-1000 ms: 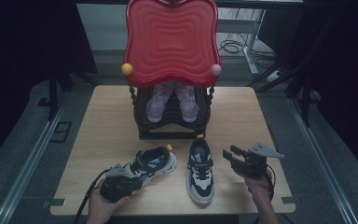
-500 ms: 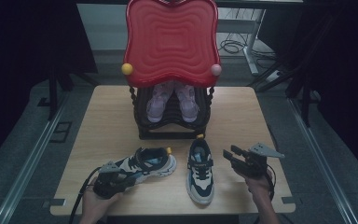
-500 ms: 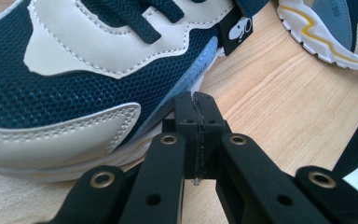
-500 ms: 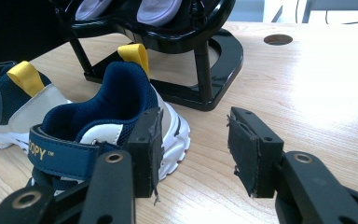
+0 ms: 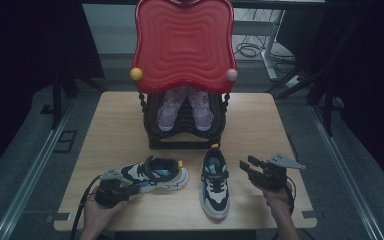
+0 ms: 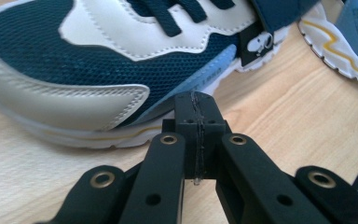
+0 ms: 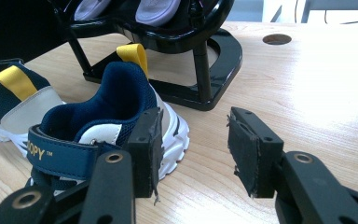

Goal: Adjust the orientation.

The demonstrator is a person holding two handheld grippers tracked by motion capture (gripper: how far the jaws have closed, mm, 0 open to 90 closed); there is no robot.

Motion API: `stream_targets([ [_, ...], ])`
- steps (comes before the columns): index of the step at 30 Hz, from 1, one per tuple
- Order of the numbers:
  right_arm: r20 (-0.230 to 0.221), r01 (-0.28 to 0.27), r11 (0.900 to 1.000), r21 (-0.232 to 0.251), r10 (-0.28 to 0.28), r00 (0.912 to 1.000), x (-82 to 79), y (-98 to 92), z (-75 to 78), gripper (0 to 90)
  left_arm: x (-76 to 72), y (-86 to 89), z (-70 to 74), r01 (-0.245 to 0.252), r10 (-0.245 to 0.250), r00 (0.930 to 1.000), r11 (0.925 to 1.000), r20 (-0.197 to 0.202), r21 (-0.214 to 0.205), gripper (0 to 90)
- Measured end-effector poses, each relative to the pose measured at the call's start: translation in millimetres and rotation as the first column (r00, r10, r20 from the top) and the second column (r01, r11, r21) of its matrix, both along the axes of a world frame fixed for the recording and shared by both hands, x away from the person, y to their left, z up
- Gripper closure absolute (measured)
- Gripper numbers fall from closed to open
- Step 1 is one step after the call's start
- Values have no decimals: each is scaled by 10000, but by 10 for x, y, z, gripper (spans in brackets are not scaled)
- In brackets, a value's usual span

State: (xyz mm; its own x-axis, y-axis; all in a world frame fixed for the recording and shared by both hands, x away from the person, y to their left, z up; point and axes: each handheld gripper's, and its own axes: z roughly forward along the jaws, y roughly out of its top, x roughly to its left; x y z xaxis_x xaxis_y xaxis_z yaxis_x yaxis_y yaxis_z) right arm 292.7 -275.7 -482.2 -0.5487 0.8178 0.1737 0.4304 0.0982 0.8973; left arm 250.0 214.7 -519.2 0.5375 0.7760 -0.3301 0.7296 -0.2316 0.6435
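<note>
Two navy-and-white sneakers lie on the wooden table (image 5: 115,120). The left sneaker (image 5: 155,172) rests at an angle and looms close in the left gripper view (image 6: 98,70). My left gripper (image 5: 134,187) is shut with nothing between its jaws, and its tips (image 6: 196,112) sit right at the shoe's sole edge near the toe. The right sneaker (image 5: 215,182) stands with its toe toward me. Its heel with a yellow pull tab (image 7: 107,126) lies just left of my right gripper (image 7: 193,144). That gripper (image 5: 246,165) is open and empty beside the shoe.
A black shoe rack (image 5: 185,130) with a wavy red top (image 5: 182,45) stands at the table's middle back, holding a lilac pair of shoes (image 5: 185,107). A round hole (image 7: 277,38) is cut in the table beyond the rack's foot (image 7: 214,60).
My left gripper has slid a little to the left, from over the left sneaker's toe to its edge. The right gripper and both sneakers have stayed put.
</note>
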Motion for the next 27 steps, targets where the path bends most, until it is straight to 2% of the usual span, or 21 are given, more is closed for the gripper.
stream_targets([
  [9,7,23,10000,17,-23,10000,-4,-2,7,547,101,127,6,-507,507,9987,9987,13,-19,896],
  [27,-7,55,10000,17,-55,10000,1,-9,7,548,337,203,-4,-998,997,9950,9948,-48,-201,896],
])
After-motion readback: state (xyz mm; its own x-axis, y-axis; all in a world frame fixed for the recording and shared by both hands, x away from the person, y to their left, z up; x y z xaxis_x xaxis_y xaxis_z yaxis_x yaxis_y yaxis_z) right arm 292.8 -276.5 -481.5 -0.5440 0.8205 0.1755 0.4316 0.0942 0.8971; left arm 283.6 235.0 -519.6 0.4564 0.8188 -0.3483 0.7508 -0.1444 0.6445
